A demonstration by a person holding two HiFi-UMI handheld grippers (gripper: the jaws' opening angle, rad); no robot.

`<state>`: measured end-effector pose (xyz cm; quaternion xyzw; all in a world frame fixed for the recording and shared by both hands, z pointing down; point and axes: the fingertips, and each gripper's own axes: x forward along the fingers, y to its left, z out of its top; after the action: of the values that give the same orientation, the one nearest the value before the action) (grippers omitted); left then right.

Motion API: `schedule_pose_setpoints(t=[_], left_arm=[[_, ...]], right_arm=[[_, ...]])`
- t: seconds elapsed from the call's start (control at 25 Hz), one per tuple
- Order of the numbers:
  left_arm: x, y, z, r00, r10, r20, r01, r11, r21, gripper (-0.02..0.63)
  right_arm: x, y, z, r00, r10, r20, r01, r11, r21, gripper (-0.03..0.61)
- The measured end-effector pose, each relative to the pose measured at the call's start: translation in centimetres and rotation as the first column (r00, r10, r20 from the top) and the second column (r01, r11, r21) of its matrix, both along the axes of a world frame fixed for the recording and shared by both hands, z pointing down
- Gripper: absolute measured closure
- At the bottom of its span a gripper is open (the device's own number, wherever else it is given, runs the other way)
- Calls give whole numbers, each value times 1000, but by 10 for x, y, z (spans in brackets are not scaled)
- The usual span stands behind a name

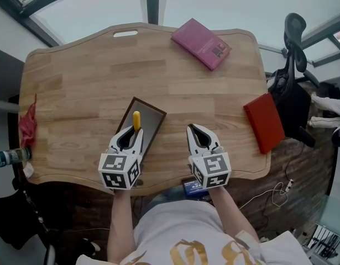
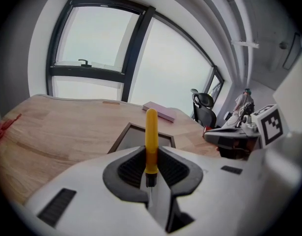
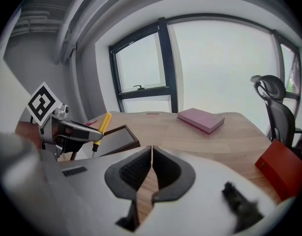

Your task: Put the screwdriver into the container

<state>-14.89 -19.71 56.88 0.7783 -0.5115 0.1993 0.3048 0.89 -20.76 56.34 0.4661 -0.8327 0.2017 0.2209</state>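
Screwdriver (image 2: 151,132) is clamped in the left tool (image 2: 151,154), handle pointed forward past the tips, above the container (image 1: 153,117).

Both forearms reach up from 6 o'clock in the head view, the left forearm (image 1: 121,220) bare, the right forearm (image 1: 229,206) beside it. The left gripper (image 1: 133,132) sits at 7 o'clock of centre, tipped downward, nose toward 12 o'clock, its jaws clamped on a screwdriver (image 1: 136,119) handle. The right gripper (image 1: 193,128) sits at 5 o'clock, nose toward 11 o'clock, with its 2 jaws pressed together on nothing.
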Motion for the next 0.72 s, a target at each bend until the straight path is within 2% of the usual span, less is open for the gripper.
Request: schedule_pose_setpoints(t=[0.28, 0.48, 0.72], left_arm=[[2, -2, 8, 999, 43, 24, -42, 998, -43, 535], [7, -5, 19, 991, 110, 75, -102, 990, -93, 535], [9, -9, 29, 989, 128, 77, -116, 982, -148, 535]], right_arm=[[-9, 0, 5, 1000, -7, -2, 7, 1000, -21, 546], [-11, -7, 7, 1000, -8, -8, 8, 1000, -19, 546], [-14, -15, 9, 1000, -13, -9, 13, 999, -30, 545]])
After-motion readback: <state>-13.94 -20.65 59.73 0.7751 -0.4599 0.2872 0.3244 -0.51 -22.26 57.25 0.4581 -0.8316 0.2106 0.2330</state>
